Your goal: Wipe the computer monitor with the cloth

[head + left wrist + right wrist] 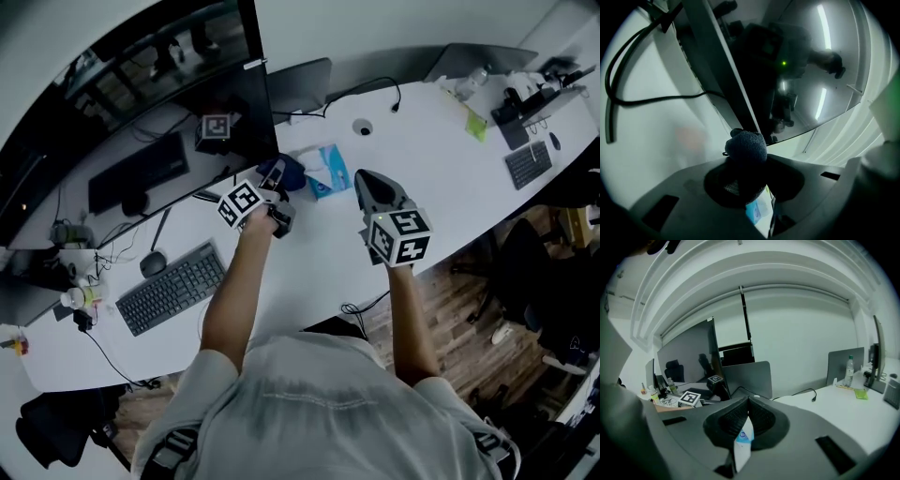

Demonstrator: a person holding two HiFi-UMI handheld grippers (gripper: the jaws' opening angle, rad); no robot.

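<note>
Cloth (747, 145) bunched in left tongs (744, 173) | monitor (806, 70) partly cropped | right tongs (748, 404) closed

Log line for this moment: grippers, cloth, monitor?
left gripper shut on cloth | cloth by monitor lower corner, contact unclear | right gripper shut, over desk

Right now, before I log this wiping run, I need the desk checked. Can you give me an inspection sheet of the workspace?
Surface: white desk, long and curved.
Job's things: dark blue cloth bunched by the lower corner of the monitor; screen dark.
Clutter: blue-and-white tissue pack, keyboard, mouse.
Grippers: left gripper shut on the cloth; right gripper jaws together, to the right of the pack.
Cables: black cable lying on the desk behind the pack; another looped at the front edge.
Surroundings: wood floor; water bottle at the desk's far right.
</note>
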